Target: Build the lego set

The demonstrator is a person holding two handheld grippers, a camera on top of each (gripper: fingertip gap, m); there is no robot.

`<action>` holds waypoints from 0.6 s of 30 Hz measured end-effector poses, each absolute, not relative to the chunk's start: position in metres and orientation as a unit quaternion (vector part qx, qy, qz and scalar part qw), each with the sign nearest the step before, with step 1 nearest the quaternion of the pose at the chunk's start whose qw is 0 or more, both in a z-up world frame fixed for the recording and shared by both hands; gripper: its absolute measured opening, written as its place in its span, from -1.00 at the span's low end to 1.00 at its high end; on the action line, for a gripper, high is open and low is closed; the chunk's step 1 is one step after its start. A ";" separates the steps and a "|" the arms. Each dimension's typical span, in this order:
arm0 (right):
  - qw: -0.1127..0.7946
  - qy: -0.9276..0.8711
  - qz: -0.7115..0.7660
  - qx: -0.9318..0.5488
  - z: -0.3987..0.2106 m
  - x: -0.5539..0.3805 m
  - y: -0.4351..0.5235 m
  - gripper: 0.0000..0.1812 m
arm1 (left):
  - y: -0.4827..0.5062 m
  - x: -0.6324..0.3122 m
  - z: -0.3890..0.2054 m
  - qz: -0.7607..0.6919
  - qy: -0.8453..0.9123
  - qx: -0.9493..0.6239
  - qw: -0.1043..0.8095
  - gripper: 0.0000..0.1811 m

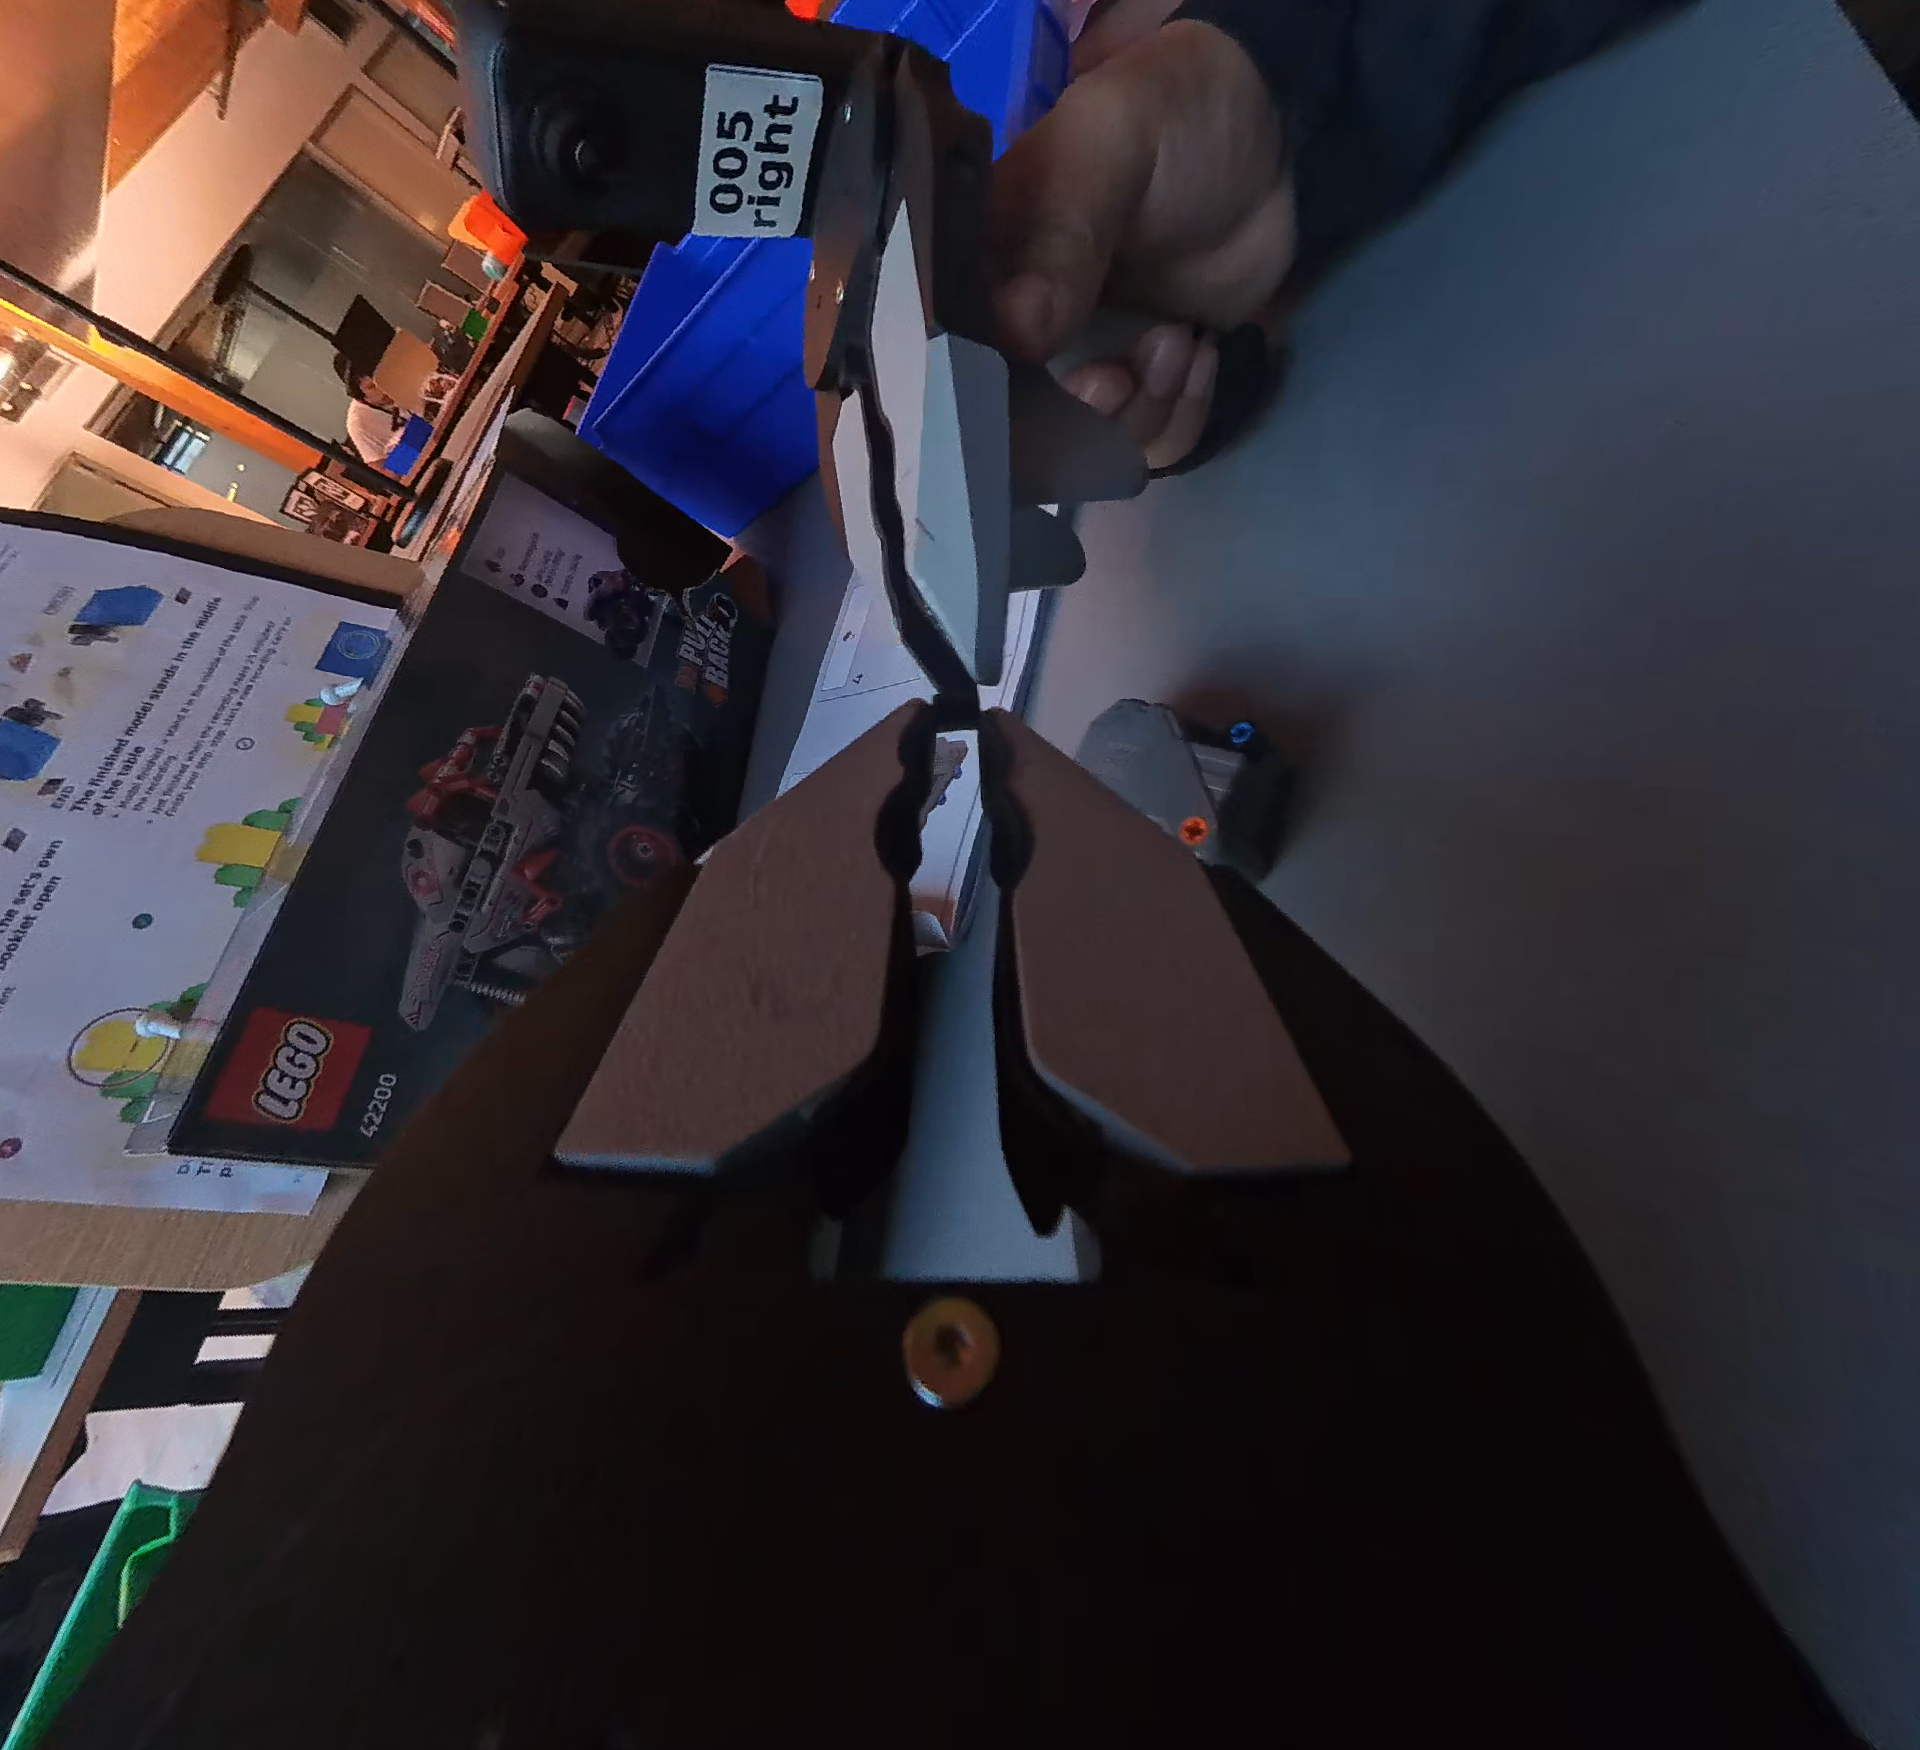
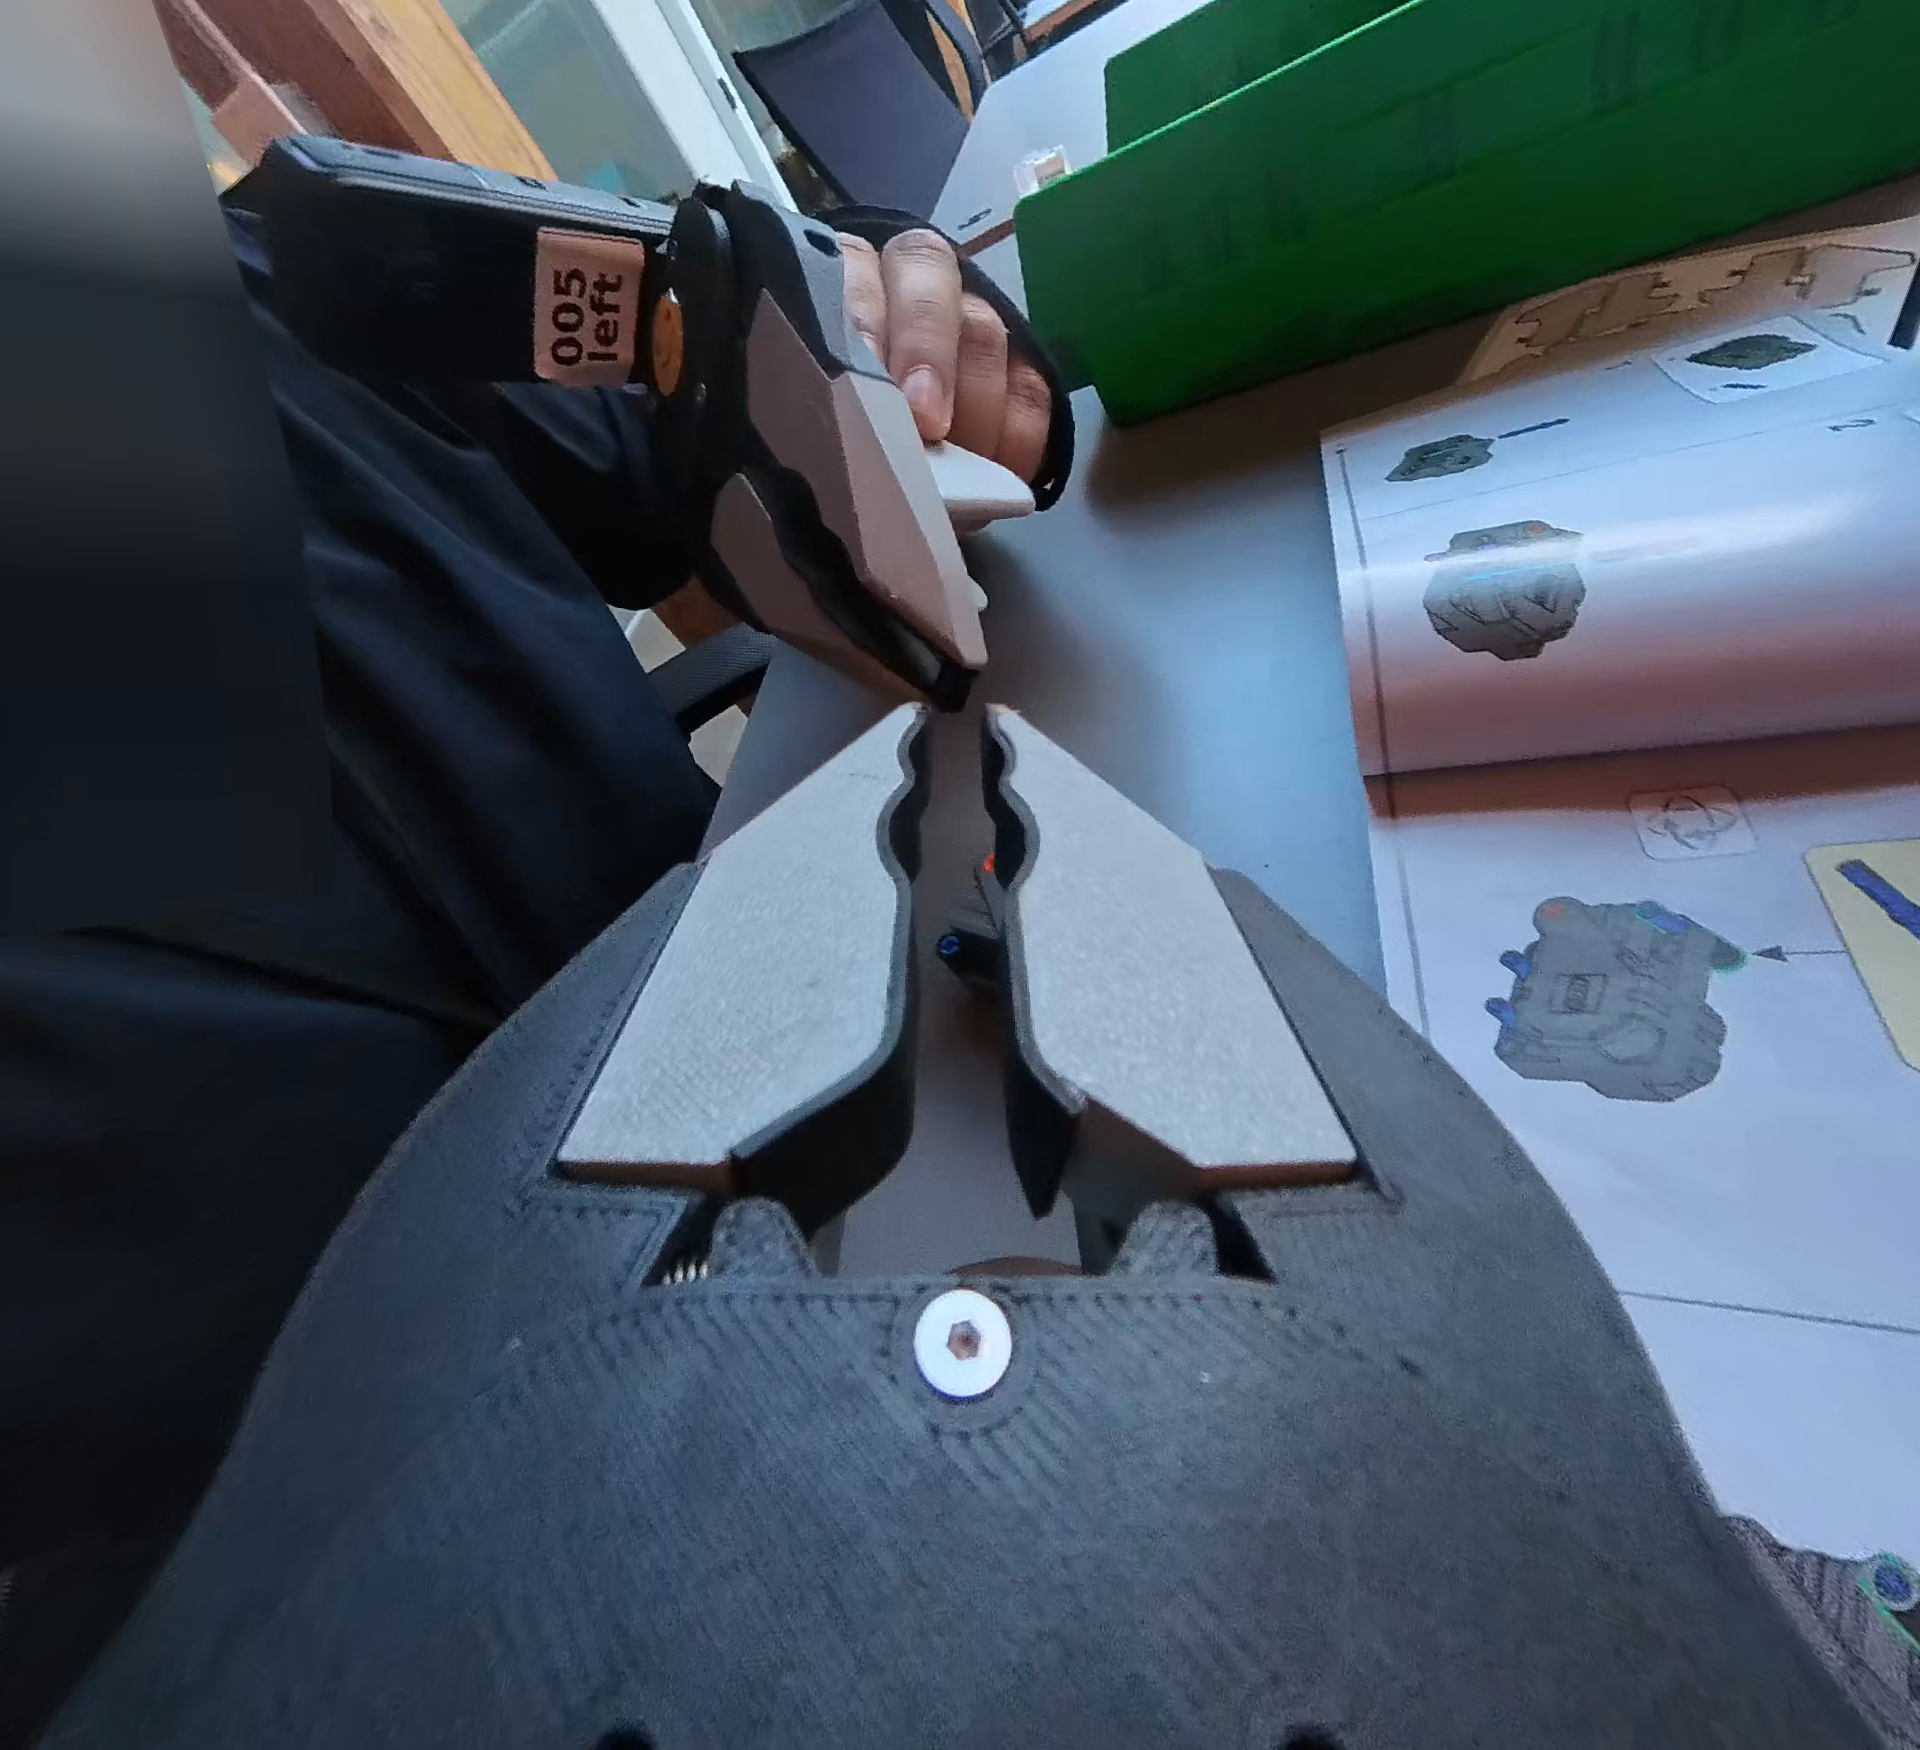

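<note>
My left gripper (image 1: pixel 952 715) and my right gripper (image 2: pixel 954 713) meet tip to tip above the grey table (image 1: pixel 1558 557). Each shows a narrow gap between its fingertips in its own view and looks pinched together in the other's view. The right gripper (image 1: pixel 951 690) comes down from above in the left wrist view; the left gripper (image 2: pixel 951 688) comes in from the upper left in the right wrist view. Something small and dark sits where the tips meet; I cannot tell what it is or which gripper holds it. A grey Lego assembly (image 1: pixel 1184 791) with blue and orange pins lies on the table just right of the tips, and shows through the right gripper's gap (image 2: pixel 971 947).
The open instruction booklet (image 2: pixel 1621 620) lies to the right. Green bins (image 2: pixel 1455 173) stand behind it. The Lego box (image 1: pixel 468 848) and a printed sheet (image 1: pixel 125 765) stand to the left, with blue bins (image 1: pixel 717 381) beyond. A person's hands hold both grippers.
</note>
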State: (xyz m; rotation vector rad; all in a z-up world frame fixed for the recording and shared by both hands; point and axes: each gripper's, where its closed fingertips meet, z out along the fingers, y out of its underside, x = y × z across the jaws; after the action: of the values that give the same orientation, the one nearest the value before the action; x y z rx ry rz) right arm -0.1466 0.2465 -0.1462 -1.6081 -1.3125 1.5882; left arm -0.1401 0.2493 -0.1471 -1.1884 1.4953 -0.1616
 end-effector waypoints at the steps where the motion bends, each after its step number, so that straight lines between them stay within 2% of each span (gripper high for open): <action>1: 0.261 -0.484 0.589 -0.593 -0.146 -0.146 0.246 -0.94 | 0.249 -0.140 -0.148 -0.067 0.639 -0.507 0.575 -0.94; 14: 0.250 -0.484 0.574 -0.611 -0.158 -0.148 0.250 -0.96 | 0.254 -0.136 -0.160 -0.023 0.647 -0.510 0.567 -0.94; 18: 0.260 -0.500 0.538 -0.627 -0.166 -0.141 0.258 -0.97 | 0.258 -0.137 -0.174 -0.044 0.646 -0.545 0.533 -0.75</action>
State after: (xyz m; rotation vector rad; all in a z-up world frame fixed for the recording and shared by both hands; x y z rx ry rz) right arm -0.1412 0.2579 -0.1660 -1.6967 -1.3549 1.4565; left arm -0.1375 0.2578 -0.1741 -1.2996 1.5394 -0.1039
